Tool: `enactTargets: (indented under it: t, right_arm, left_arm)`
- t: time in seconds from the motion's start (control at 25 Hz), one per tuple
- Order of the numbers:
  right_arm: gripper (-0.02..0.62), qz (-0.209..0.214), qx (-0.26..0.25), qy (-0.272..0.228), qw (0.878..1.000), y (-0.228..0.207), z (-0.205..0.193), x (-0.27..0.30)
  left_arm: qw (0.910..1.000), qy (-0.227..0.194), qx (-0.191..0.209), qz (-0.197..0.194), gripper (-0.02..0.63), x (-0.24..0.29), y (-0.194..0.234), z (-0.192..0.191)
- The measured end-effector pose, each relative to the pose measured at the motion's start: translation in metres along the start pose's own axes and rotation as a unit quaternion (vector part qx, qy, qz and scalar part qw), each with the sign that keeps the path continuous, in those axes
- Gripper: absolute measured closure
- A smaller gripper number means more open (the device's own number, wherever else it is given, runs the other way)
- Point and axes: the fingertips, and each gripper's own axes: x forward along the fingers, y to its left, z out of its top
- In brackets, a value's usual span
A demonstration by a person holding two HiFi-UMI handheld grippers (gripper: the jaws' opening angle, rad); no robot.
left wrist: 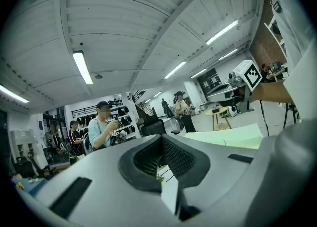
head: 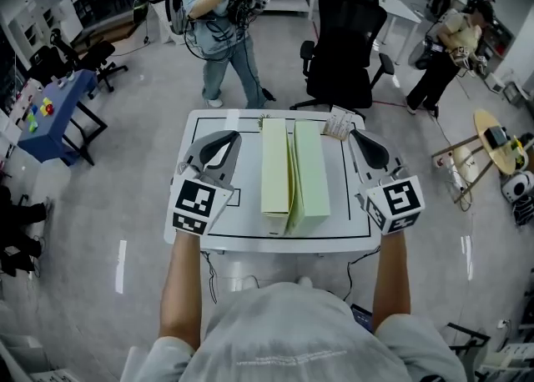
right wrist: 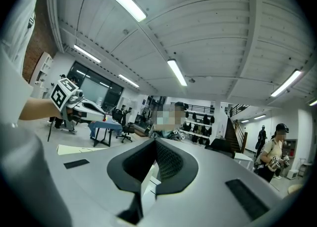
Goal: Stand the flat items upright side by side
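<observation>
Both pairs of jaws are pressed together with nothing between them. In the left gripper view the left gripper [left wrist: 161,141] shows smooth grey moulded shells meeting around a black ribbed pocket, and the right gripper [right wrist: 155,146] looks the same in the right gripper view.

From the head view the two grippers lie level over the desk [head: 250,240] and point away from the person. Each carries a black-and-white marker cube at its rear, and each is clear of the task's things.

Between the grippers, in the middle of the desk, stand the left item [head: 274,163] and the right item [head: 311,168]. They are pale green, matte, thin rectangular slabs, upright on their long edges with their sides touching. Their long axes run away from the person, parallel to the grippers. The desk is white and smooth, with a thin black outline.

Only the head view shows both items whole. The left gripper view catches just a pale green top edge low on its right, while the ribbed white ceiling [left wrist: 148,32] fills most of it. Beyond the desk are a black office chair [head: 346,38] and a standing person [head: 219,13].
</observation>
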Motion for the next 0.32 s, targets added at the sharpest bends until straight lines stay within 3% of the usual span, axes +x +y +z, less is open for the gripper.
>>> enactTargets:
  t: [0.32]
  right_arm:
    - [0.568,0.004,0.0,0.005,1.0,0.0042,0.0001,0.0017]
  left_arm:
    - [1.0,0.001,-0.004,-0.003,0.586,-0.0016,0.0017,0.0007]
